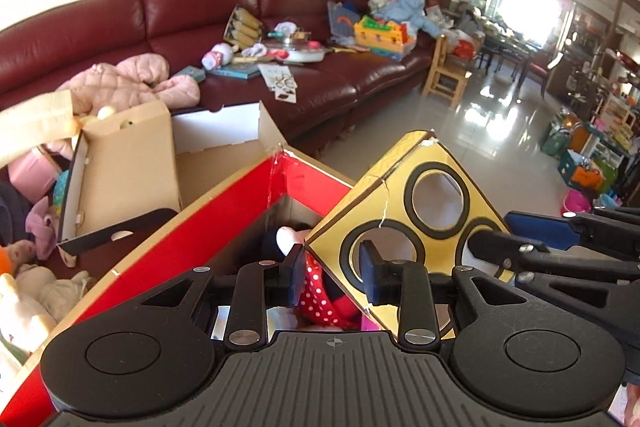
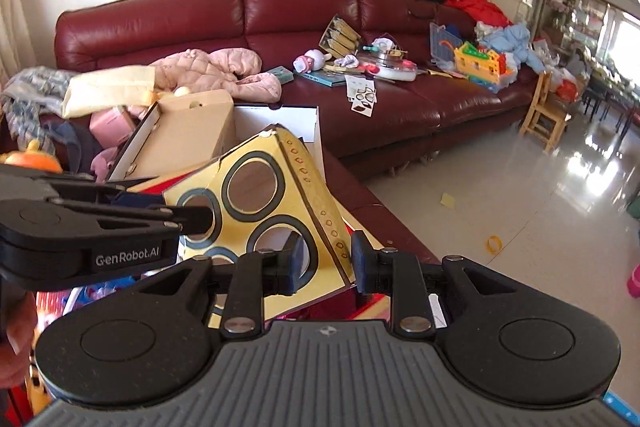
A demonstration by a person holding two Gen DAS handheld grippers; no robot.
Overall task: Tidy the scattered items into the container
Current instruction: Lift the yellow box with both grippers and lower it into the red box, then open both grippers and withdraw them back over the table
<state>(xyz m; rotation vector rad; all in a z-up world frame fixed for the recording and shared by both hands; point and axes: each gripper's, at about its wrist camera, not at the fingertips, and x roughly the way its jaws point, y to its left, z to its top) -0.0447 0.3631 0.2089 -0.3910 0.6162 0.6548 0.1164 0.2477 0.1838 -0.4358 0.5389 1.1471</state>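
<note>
A gold cardboard box with round black-ringed windows (image 1: 420,203) is held tilted over a red cardboard container (image 1: 224,211). My left gripper (image 1: 330,273) straddles the gold box's lower left edge with a visible gap between its pads. My right gripper (image 2: 322,263) closes around the gold box's (image 2: 276,195) dotted side edge and holds it. Inside the container lies a plush doll in a red polka-dot dress (image 1: 320,291). The right gripper also shows in the left wrist view (image 1: 532,243).
A dark red sofa (image 2: 304,11) holds a pink jacket (image 2: 216,69), books, toys and clothes. An open brown carton (image 1: 132,163) stands beside the container. Plush toys (image 1: 28,291) lie at the left. A wooden chair (image 1: 446,75) and a glossy tiled floor (image 2: 500,195) are at the right.
</note>
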